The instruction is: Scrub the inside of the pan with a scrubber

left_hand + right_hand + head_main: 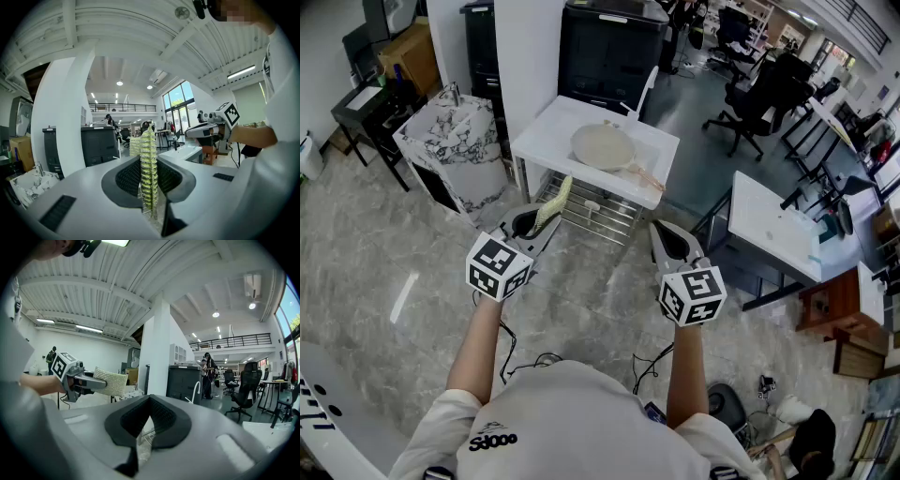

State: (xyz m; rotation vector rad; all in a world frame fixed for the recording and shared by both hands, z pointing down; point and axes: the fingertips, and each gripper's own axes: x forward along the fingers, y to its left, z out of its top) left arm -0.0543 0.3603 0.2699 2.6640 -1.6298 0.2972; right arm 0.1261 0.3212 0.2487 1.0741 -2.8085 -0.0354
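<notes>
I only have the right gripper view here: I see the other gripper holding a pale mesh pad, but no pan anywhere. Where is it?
Observer: In the head view the pale round pan lies on the white table, ahead of the left gripper with its yellow-green mesh scrubber and the right gripper; neither touches it.
Reviewer: Which way does its handle point?
Observer: The handle runs toward the table's near right corner, on the right gripper's side.

head: high, steeply down | gripper views: low, level; share pillar (pixel 159 352)
</notes>
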